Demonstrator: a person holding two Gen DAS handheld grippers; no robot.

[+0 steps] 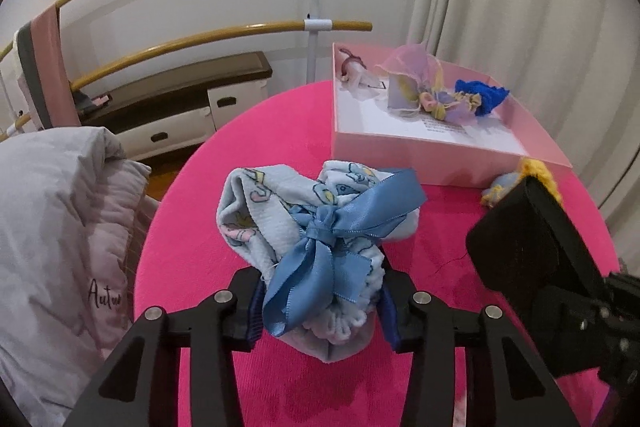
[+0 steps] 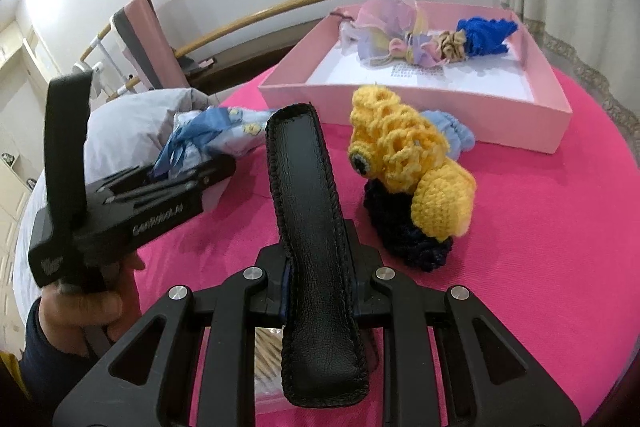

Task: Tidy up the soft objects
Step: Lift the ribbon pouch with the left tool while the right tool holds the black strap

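The left gripper (image 1: 320, 307) clamps the near end of a pale blue printed cloth bundle (image 1: 280, 223) tied with a blue satin ribbon (image 1: 332, 239); the bundle lies on the pink tablecloth (image 1: 248, 143), in front of the pink box (image 1: 440, 155). The right gripper (image 2: 318, 291) is closed tight on a black leather case (image 2: 308, 211). A yellow crocheted toy (image 2: 404, 155) sits just before the box, which holds a blue knitted piece (image 2: 484, 35) and pastel fabric items (image 2: 384, 27).

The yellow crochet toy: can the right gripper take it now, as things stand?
Probably not. The right gripper is shut on a black leather case, so its jaws are occupied. The yellow crochet toy lies uncovered just beyond on the pink tablecloth.
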